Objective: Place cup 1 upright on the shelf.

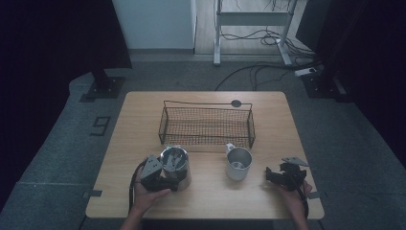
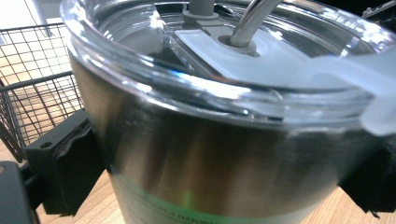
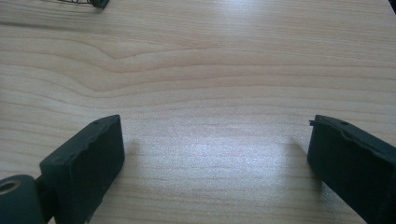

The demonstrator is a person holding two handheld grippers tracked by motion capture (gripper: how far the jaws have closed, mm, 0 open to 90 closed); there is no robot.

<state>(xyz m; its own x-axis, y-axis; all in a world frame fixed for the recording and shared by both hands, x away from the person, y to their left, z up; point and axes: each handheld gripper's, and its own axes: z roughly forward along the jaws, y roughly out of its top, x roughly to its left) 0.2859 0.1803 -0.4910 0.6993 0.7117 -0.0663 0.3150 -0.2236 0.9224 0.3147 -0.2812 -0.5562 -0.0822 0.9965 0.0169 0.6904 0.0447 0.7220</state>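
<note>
Looking down from the high view, the left gripper [image 1: 167, 181] clamps the steel tumbler [image 1: 176, 165] before the wire basket [image 1: 206, 125], whose body its own view shows between both jaws, while the right gripper [image 3: 215, 154] gapes over bare table [image 3: 201, 70].

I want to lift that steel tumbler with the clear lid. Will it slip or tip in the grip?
The tumbler has a smooth, shiny steel wall, so it may slip between the pads. The left gripper grips it low on the body, so it could lean on lifting. Its clear lid looks like plastic, probably adding little weight.
</note>
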